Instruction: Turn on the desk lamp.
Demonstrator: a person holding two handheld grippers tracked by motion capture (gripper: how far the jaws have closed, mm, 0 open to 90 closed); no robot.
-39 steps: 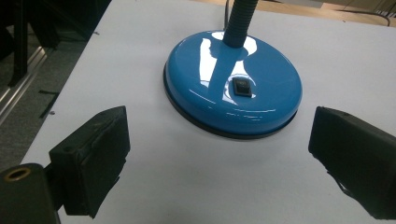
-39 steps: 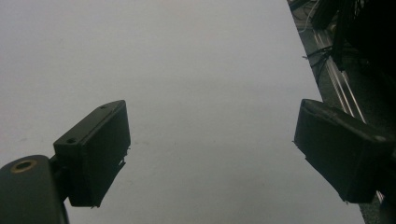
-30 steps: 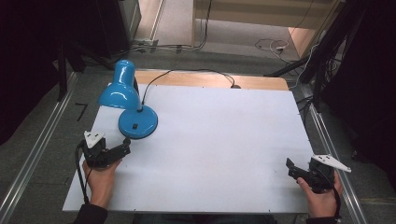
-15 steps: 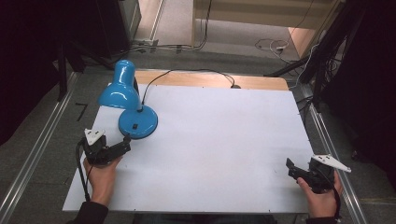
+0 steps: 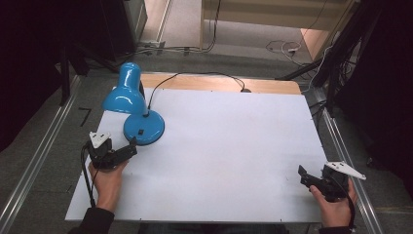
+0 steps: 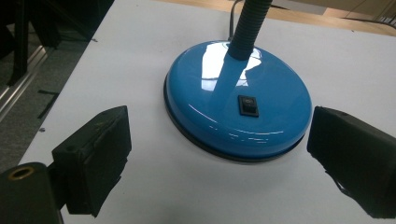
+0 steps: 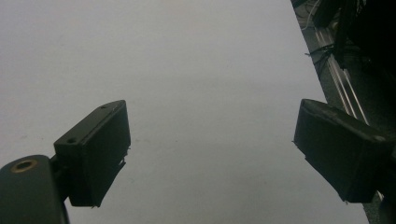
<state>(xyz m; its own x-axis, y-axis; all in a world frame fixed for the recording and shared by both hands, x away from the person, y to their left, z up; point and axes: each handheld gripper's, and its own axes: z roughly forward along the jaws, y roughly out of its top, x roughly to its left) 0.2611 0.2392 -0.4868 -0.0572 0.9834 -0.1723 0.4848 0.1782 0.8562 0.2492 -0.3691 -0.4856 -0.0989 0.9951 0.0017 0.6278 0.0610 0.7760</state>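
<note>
We see a glossy blue desk lamp (image 5: 136,109) standing upright on the table's near-left part, its round base (image 6: 238,100) carrying a small black switch (image 6: 248,105), shade tipped downward.

We take this for a lab or test room: a plain white bench (image 5: 234,146) stands framed by metal rails (image 5: 36,165) on grey carpet, loose cables (image 5: 287,48) trail across the floor behind it, and dark stands (image 5: 341,53) crowd the edges.
</note>
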